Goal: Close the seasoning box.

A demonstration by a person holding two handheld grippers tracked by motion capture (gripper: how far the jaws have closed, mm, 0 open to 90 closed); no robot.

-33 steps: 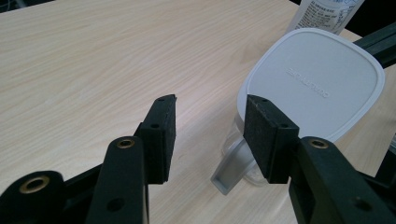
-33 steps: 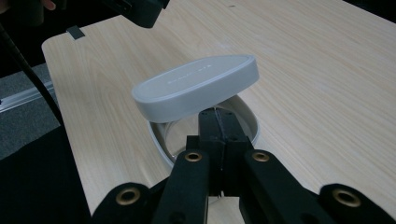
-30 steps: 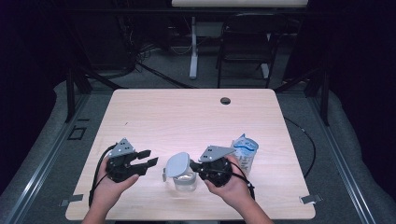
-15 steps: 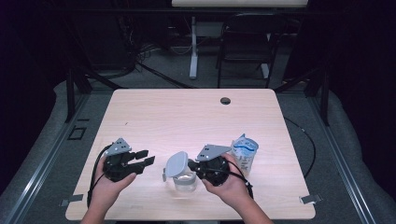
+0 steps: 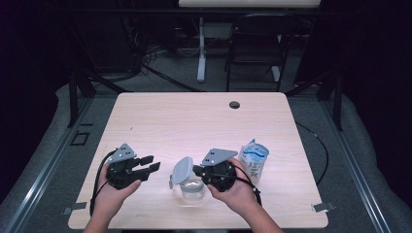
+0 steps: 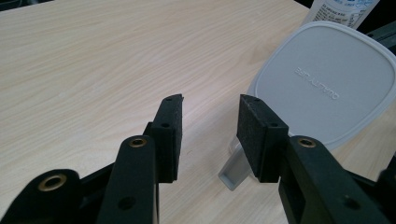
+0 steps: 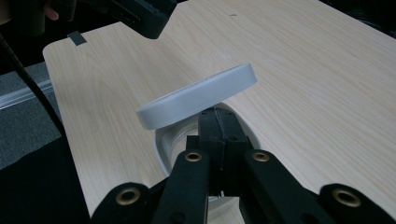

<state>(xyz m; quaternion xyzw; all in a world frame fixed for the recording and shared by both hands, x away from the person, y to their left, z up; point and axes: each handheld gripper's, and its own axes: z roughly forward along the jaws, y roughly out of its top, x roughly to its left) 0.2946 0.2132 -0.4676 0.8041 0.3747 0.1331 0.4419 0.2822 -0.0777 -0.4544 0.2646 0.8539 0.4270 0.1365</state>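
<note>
Pale wood desk carries a clear container near its front edge; the right gripper pinches its tilted grey lid, while the left gripper gapes empty.

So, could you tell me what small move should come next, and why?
Probably bring the open left gripper in toward the lid. The right gripper is shut at the rim of the clear tub, and the lid sits tilted on it, just ahead of the left jaws.

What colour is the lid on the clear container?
The lid is pale grey, plain apart from faint embossed lettering; the left gripper view shows it best.
</note>
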